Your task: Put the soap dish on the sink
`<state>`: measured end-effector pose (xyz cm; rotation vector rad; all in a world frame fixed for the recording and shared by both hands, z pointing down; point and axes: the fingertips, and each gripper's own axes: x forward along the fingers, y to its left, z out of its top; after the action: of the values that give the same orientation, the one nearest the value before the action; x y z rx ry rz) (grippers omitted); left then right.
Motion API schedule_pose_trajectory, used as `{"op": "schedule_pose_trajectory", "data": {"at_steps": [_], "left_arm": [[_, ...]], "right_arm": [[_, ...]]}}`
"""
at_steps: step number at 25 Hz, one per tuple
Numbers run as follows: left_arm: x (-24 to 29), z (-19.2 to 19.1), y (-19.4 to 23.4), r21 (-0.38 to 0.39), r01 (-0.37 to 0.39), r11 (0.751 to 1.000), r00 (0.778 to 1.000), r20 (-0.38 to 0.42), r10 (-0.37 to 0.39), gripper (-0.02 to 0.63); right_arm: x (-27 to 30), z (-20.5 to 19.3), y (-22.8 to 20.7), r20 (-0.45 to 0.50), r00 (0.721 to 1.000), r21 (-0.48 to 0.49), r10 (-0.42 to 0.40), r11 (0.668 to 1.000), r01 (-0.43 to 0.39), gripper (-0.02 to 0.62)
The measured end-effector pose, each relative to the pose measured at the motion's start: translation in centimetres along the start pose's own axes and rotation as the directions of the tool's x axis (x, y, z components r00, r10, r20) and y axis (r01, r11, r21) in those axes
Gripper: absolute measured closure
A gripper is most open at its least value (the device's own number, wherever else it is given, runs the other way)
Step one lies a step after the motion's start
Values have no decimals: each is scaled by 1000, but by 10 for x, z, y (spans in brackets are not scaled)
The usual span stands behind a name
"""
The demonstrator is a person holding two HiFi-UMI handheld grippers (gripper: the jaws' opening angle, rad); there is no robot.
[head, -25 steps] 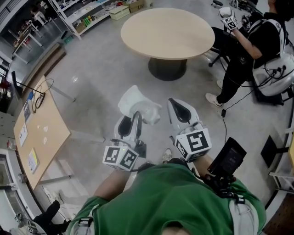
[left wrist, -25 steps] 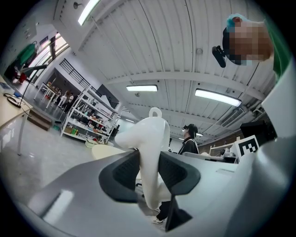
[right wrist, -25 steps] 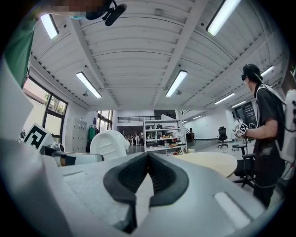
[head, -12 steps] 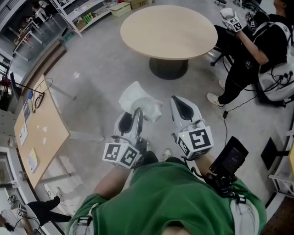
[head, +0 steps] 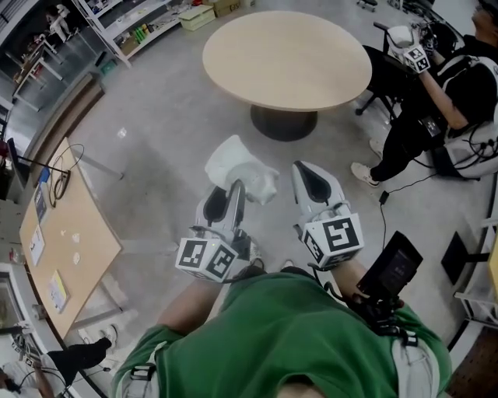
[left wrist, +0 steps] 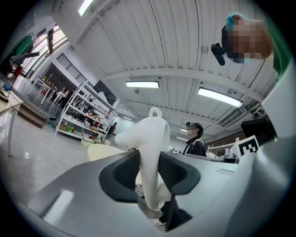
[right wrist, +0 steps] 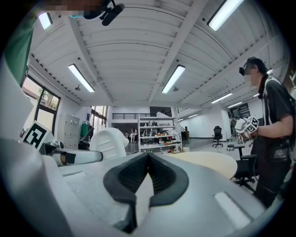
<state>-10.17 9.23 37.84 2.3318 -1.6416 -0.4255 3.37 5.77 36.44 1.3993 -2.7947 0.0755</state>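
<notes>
A white soap dish hangs over the grey floor, clamped on edge by my left gripper. In the left gripper view the soap dish stands upright between the dark pads, which press on both its sides, with a small loop at its top. My right gripper is held level beside it, a little to the right, shut with nothing between its fingers. From the right gripper view its pads meet at the tip, and the soap dish shows to the left. No sink is in view.
A round beige table stands ahead on a dark pedestal. A person in black sits at the right among chairs and cables. A wooden desk lies to the left, and shelving fills the far left.
Both grippers have moved forward together over the floor with the soap dish still clamped. The round table sits a little nearer, and the seated person's hand has shifted right.
</notes>
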Motion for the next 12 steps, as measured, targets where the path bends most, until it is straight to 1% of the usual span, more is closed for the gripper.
{"op": "schedule_pose_trajectory", "data": {"at_steps": [7,12], "left_arm": [[18,17,55,-15,38,999,999,-15,-39,474],[28,21,81,-32,78,996,996,-32,-79,474]], "right_arm": [[52,2,19,-2,999,-9,-48,999,48,592],[74,0,25,-11,995,-10,-102,995,102,592]]}}
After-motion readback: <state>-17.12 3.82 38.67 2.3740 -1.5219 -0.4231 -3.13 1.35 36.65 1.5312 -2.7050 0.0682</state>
